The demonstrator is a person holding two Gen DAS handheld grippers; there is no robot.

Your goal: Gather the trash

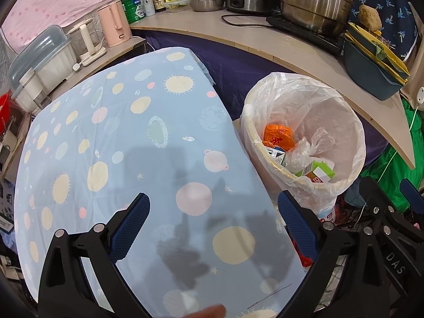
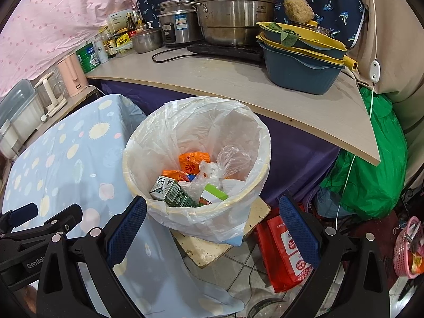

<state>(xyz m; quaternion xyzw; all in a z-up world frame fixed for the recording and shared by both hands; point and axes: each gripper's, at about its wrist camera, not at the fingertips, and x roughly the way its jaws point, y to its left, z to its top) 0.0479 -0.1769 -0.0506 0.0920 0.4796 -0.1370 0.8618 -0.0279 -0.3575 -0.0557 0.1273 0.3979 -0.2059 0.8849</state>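
Observation:
A bin lined with a clear plastic bag [image 1: 304,100] [image 2: 201,122] stands to the right of a table with a blue planet-print cloth [image 1: 119,137] [image 2: 61,164]. Inside lie an orange wrapper [image 1: 278,135] [image 2: 193,159], a crumpled clear bag [image 2: 228,164], a dark green carton [image 2: 175,193] and a green-and-white box [image 1: 322,172] [image 2: 214,193]. My left gripper [image 1: 214,220] is open and empty above the cloth. My right gripper [image 2: 212,222] is open and empty, just in front of the bin and above its near rim.
A curved counter [image 2: 238,79] behind the bin holds steel pots [image 2: 233,18], a rice cooker, bottles and stacked blue and yellow basins [image 2: 299,61]. A red bag [image 2: 286,243], a green bag [image 2: 371,180] and a pink basket [image 2: 408,249] lie on the floor to the right.

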